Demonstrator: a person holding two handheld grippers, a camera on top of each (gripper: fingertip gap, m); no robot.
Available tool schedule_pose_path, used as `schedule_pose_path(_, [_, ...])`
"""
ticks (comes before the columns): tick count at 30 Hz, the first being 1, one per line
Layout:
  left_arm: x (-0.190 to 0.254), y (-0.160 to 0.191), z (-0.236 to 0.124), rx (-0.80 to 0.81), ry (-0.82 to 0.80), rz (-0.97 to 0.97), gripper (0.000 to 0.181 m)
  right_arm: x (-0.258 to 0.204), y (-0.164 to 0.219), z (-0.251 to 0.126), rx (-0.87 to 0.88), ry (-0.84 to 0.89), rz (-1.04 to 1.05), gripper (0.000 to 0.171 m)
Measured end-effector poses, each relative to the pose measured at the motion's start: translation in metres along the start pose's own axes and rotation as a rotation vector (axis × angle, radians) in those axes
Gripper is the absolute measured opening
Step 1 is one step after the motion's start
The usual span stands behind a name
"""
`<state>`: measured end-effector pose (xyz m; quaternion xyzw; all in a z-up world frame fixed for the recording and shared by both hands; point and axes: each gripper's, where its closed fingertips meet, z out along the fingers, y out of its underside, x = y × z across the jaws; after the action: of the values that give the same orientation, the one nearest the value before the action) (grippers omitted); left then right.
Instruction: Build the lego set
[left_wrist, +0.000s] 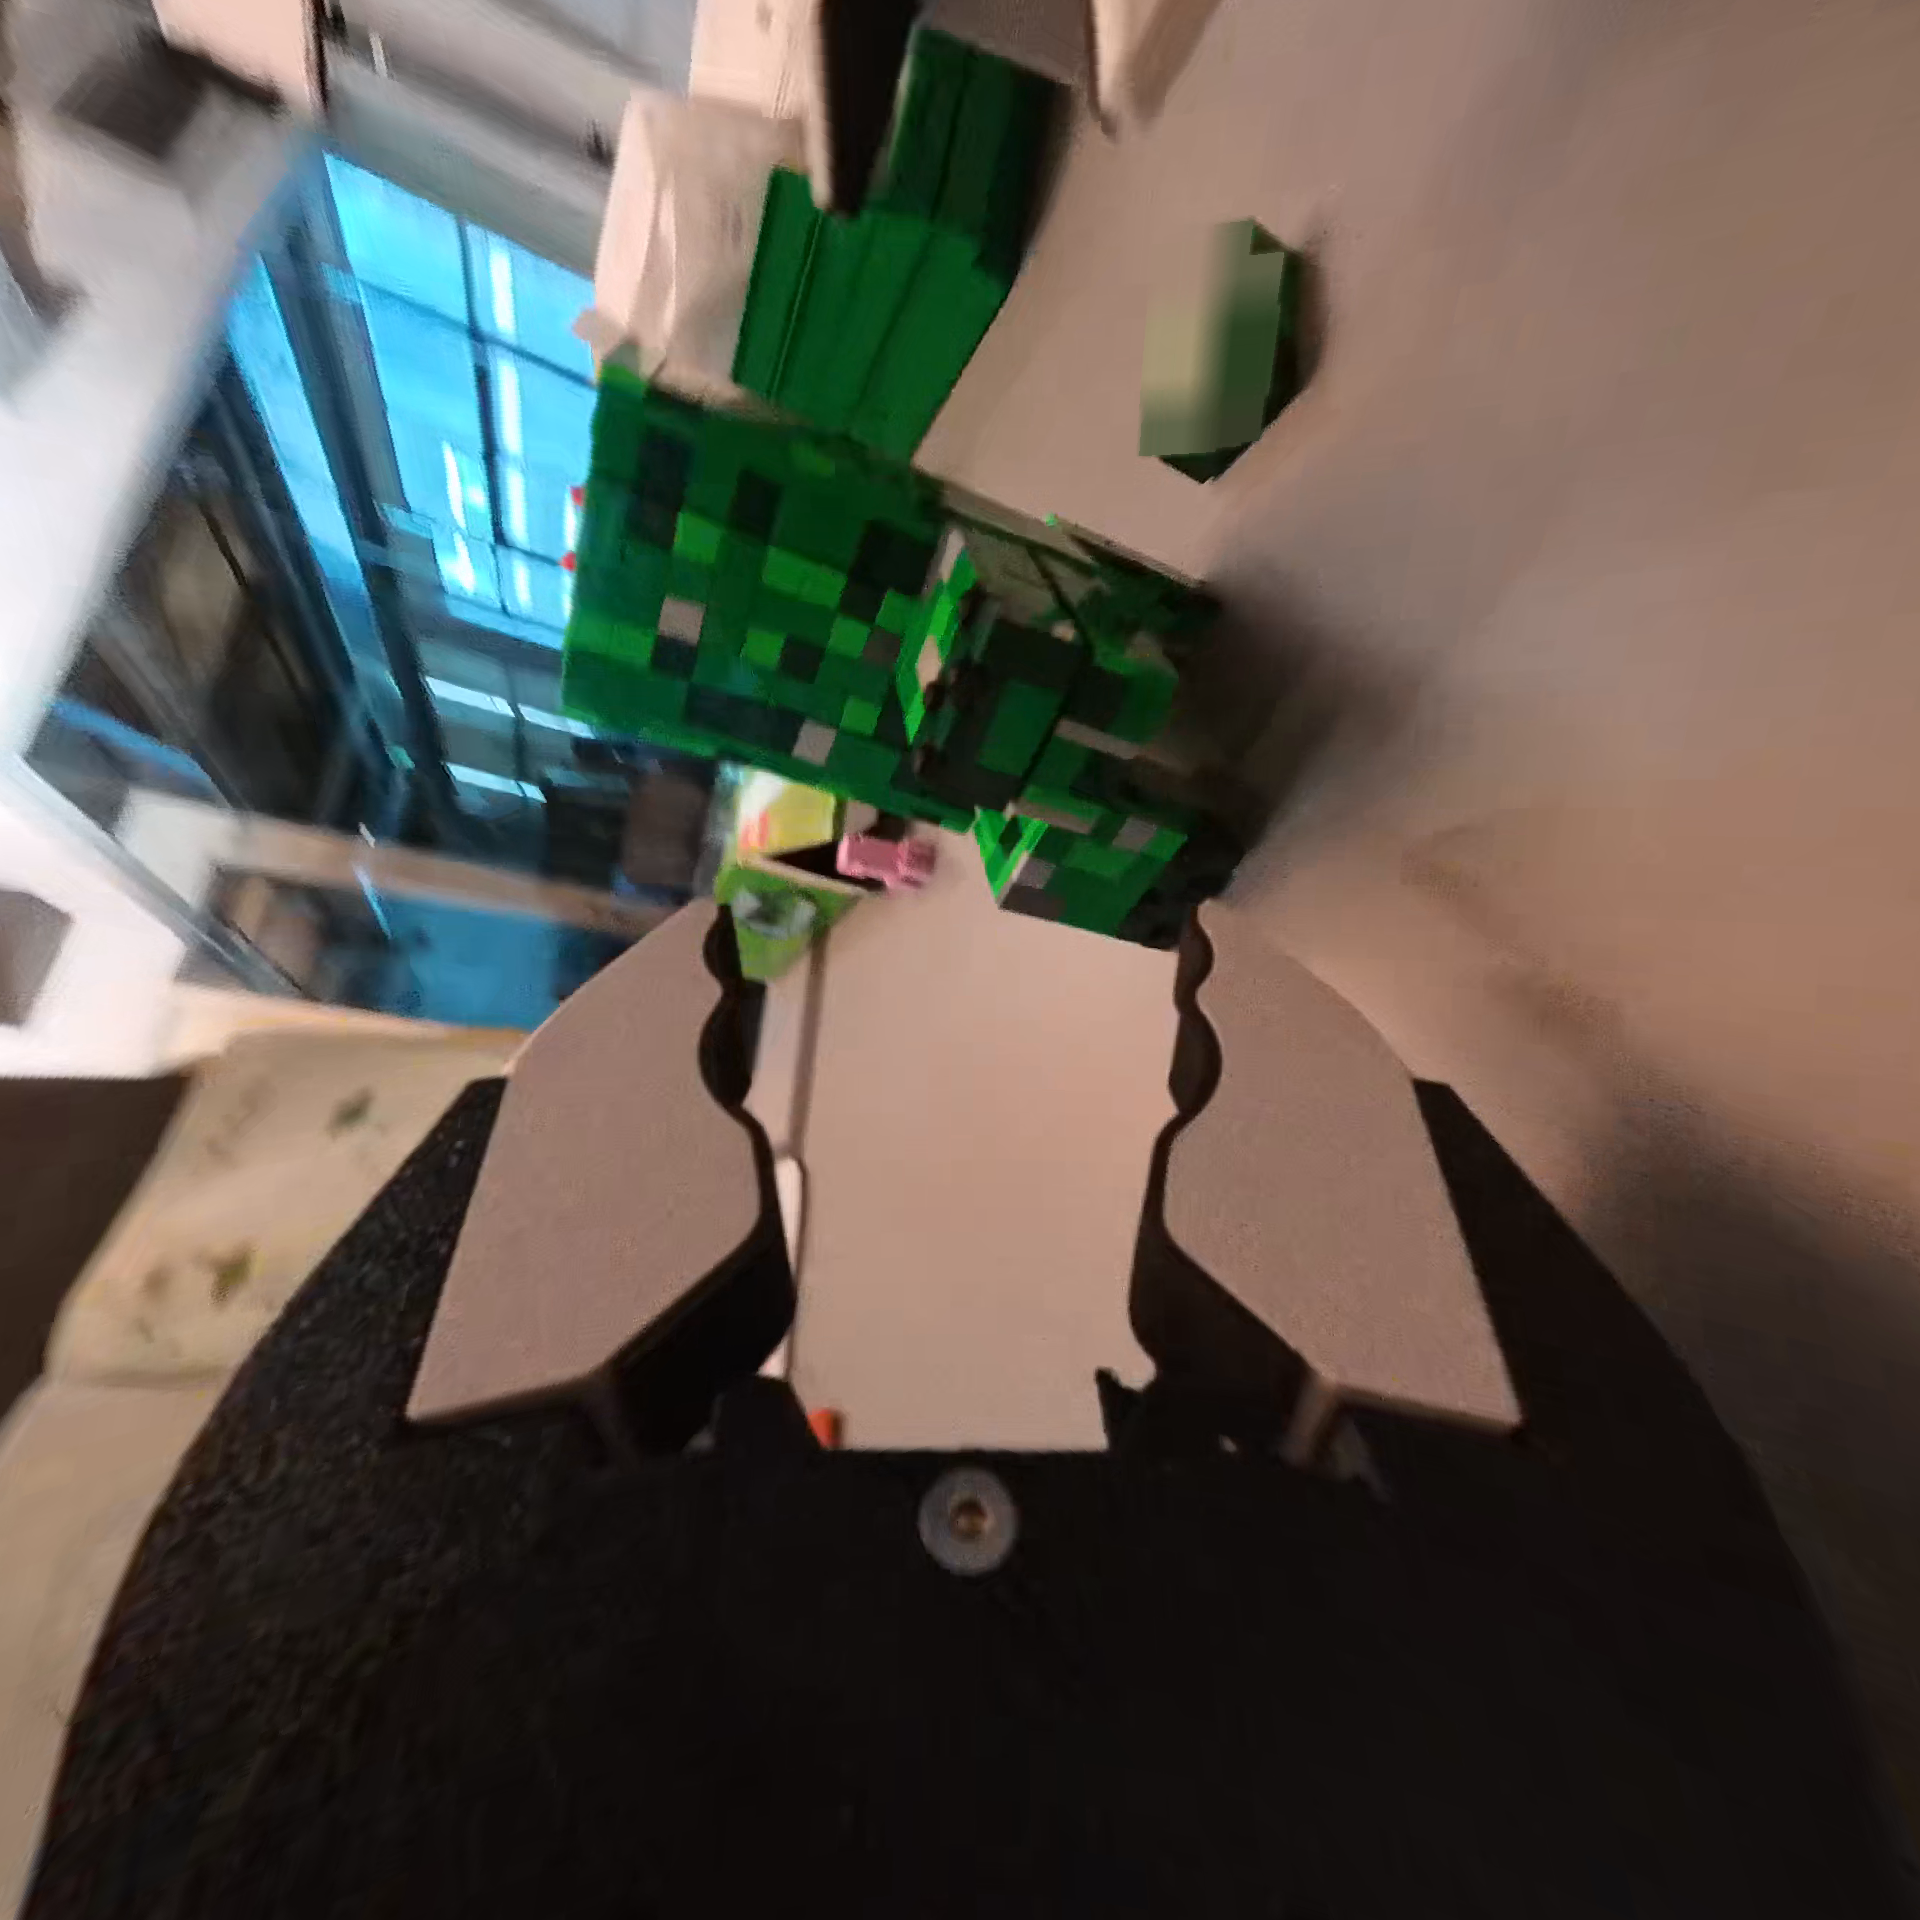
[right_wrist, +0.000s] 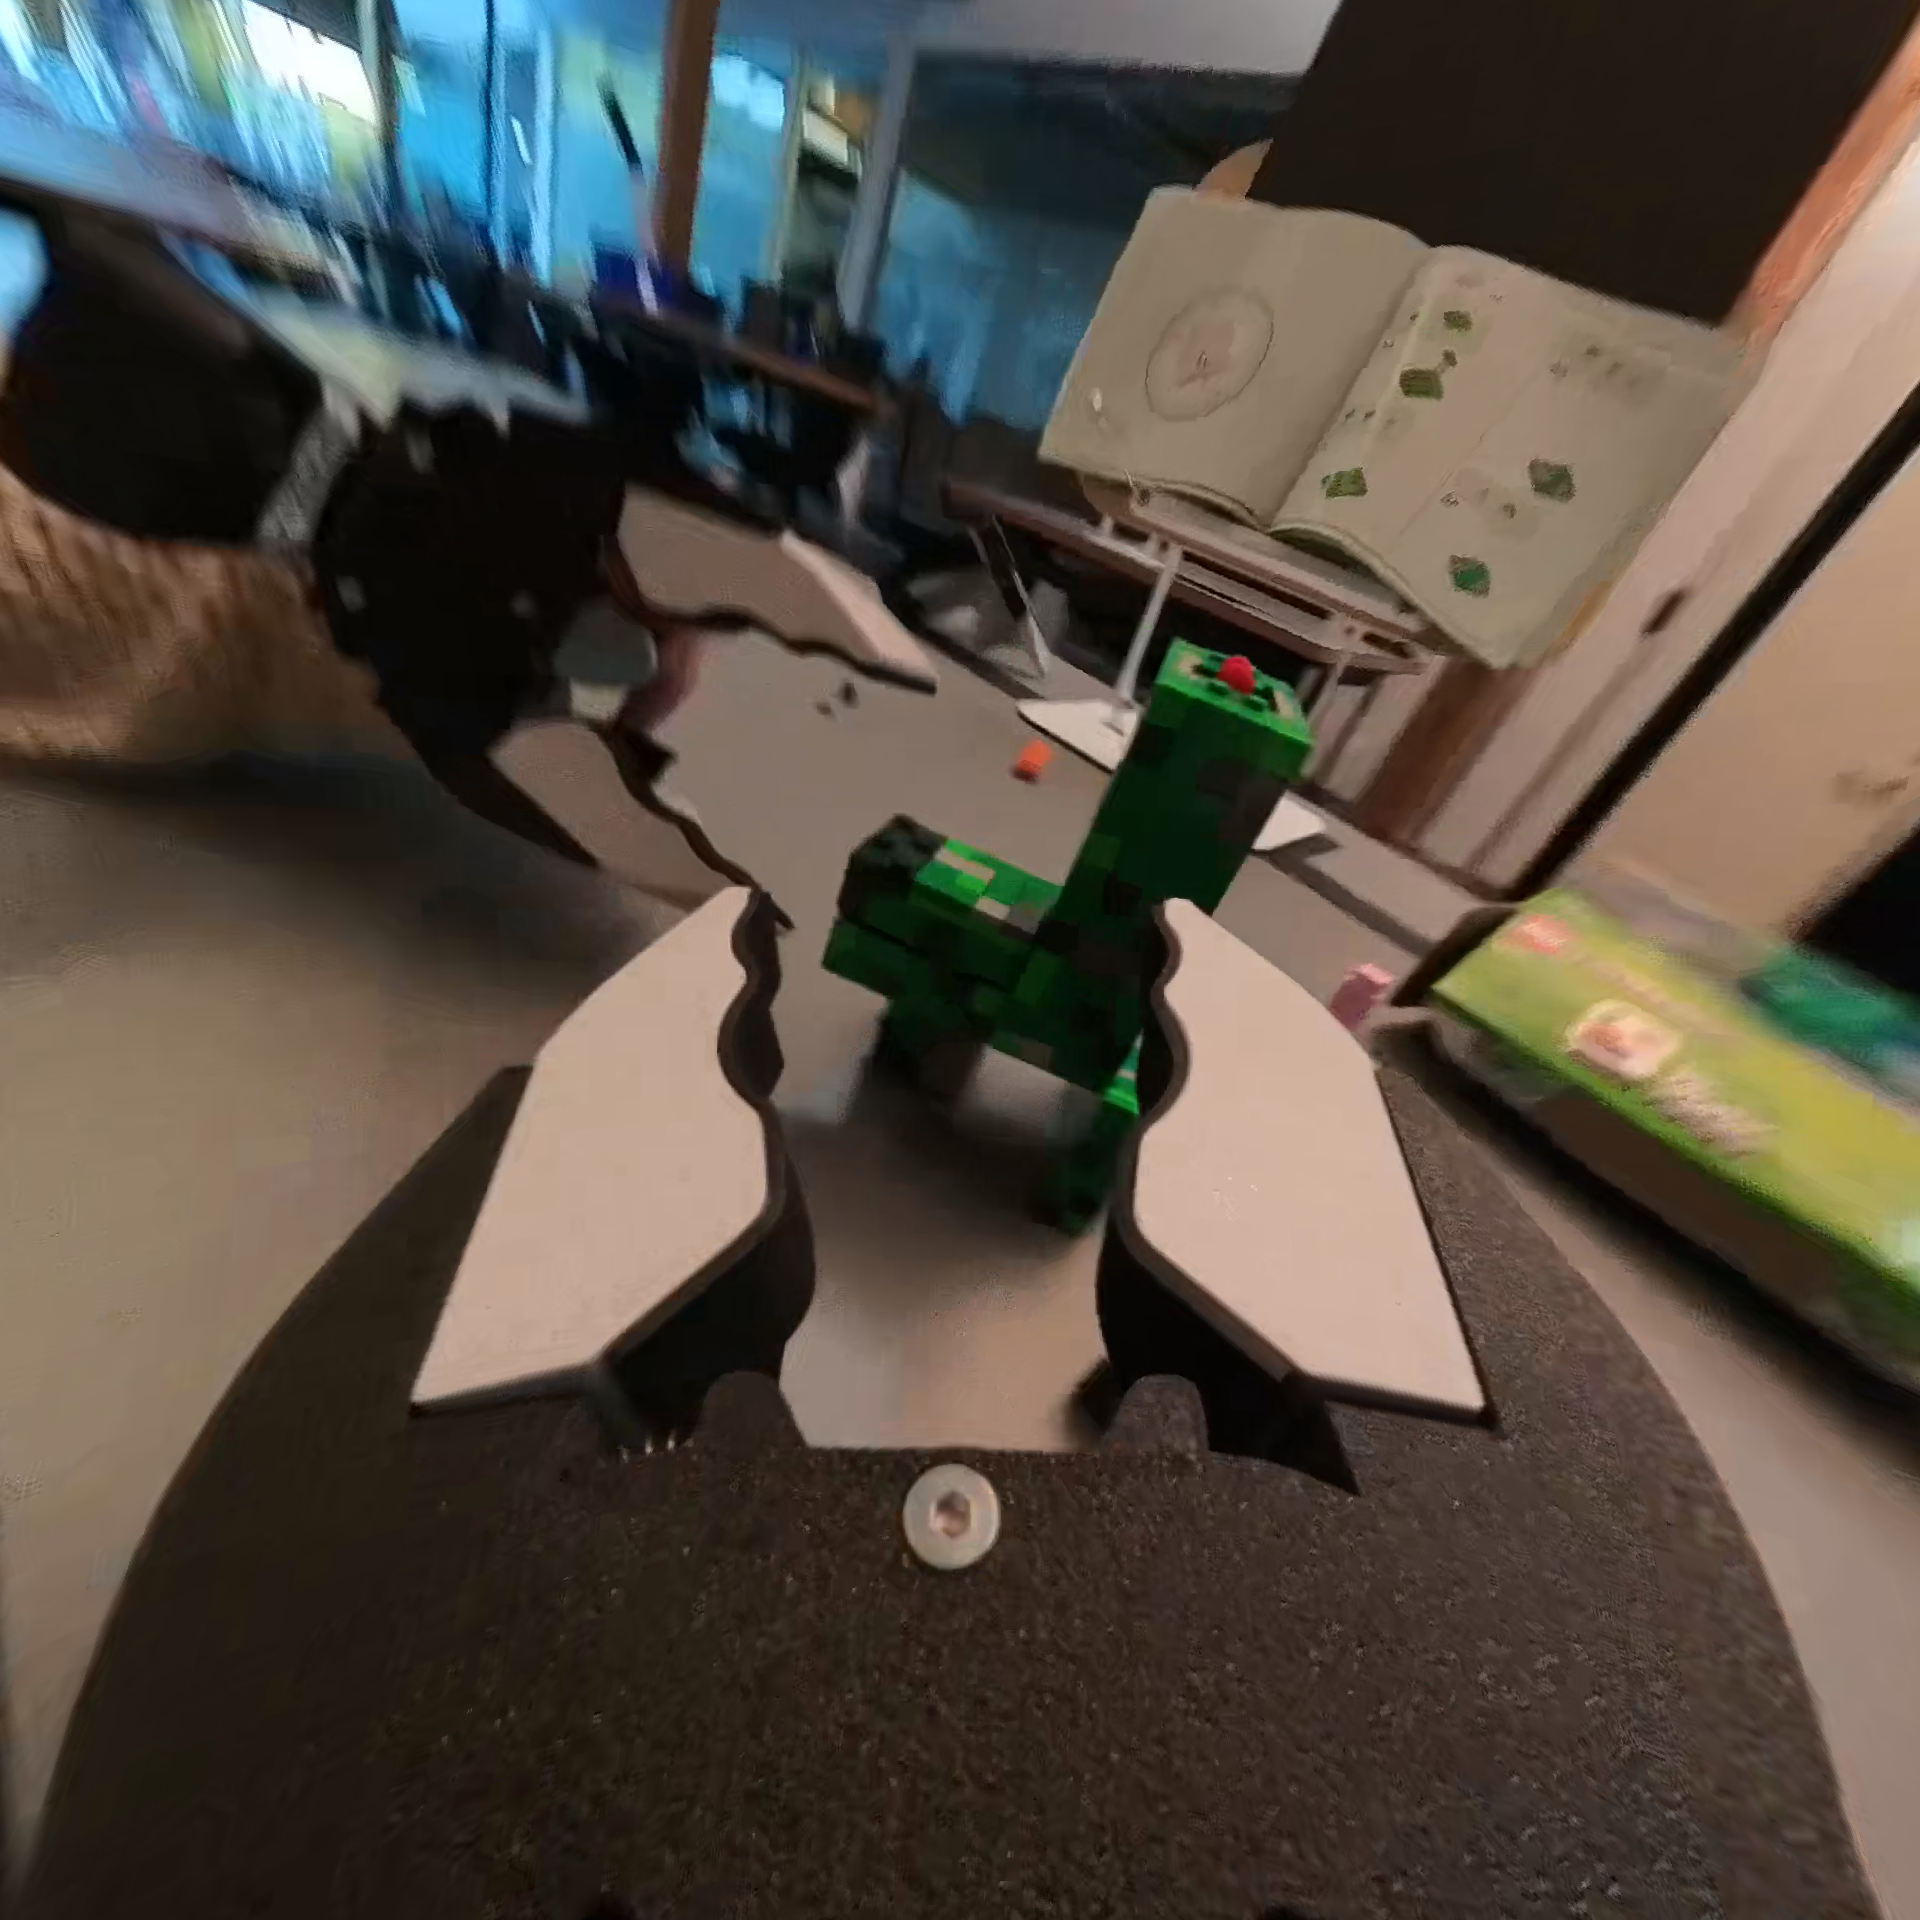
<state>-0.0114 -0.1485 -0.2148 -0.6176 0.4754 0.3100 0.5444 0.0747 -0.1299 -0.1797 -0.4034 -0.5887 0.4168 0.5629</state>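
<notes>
A green pixel-patterned lego figure (right_wrist: 1039, 935) stands on the table, its tall body topped by a red stud (right_wrist: 1236, 672). My right gripper (right_wrist: 964, 909) is open around it, with one green leg (right_wrist: 1101, 1153) close to the right finger and not clamped. In the tilted left wrist view the same figure (left_wrist: 831, 644) lies just beyond my left gripper (left_wrist: 954, 920), which is open and empty. A plain green part (left_wrist: 883, 291) runs to the top edge among blurred grey shapes. The left gripper also shows in the right wrist view (right_wrist: 675, 748), open, to the figure's left.
An open instruction booklet (right_wrist: 1351, 416) rests on a white stand behind the figure. A green lego box (right_wrist: 1714, 1091) lies at right, with a pink piece (right_wrist: 1363, 987) beside it. An orange piece (right_wrist: 1032, 762) and a pale green piece (left_wrist: 1216, 343) lie on the table (right_wrist: 312, 987).
</notes>
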Motion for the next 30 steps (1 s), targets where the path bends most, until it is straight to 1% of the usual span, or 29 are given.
schedule_pose_path(2, [0.001, -0.003, 0.006, 0.079, -0.012, 0.079, 0.079, -0.004, 0.010, 0.008, -0.097, 0.057, -0.236, 0.072])
schedule_pose_path(5, [0.003, -0.013, 0.007, 0.224, -0.027, 0.099, 0.076, -0.009, 0.022, 0.019, -0.200, 0.148, -0.584, 0.075])
schedule_pose_path(7, [0.010, -0.014, 0.007, 0.296, -0.040, 0.116, 0.072, -0.010, 0.024, 0.025, -0.242, 0.210, -0.767, 0.076])
schedule_pose_path(9, [0.018, -0.015, 0.008, 0.328, -0.048, 0.190, 0.067, -0.010, 0.026, 0.030, -0.276, 0.249, -0.886, 0.075])
schedule_pose_path(11, [0.023, -0.025, 0.001, 0.422, -0.024, 0.200, 0.064, -0.008, 0.030, 0.037, -0.319, 0.263, -0.945, 0.075])
schedule_pose_path(14, [0.018, -0.021, 0.008, 0.452, -0.025, 0.217, 0.066, -0.002, 0.038, 0.046, -0.374, 0.273, -1.013, 0.076])
schedule_pose_path(17, [0.011, -0.017, 0.013, 0.485, -0.036, 0.225, 0.066, 0.000, 0.040, 0.051, -0.384, 0.266, -1.024, 0.076])
schedule_pose_path(23, [0.015, -0.028, 0.012, 0.577, -0.018, 0.262, 0.060, -0.005, 0.043, 0.063, -0.394, 0.229, -1.065, 0.073])
schedule_pose_path(30, [0.012, -0.030, 0.017, 0.567, -0.004, 0.275, 0.058, -0.003, 0.044, 0.065, -0.406, 0.231, -1.044, 0.064])
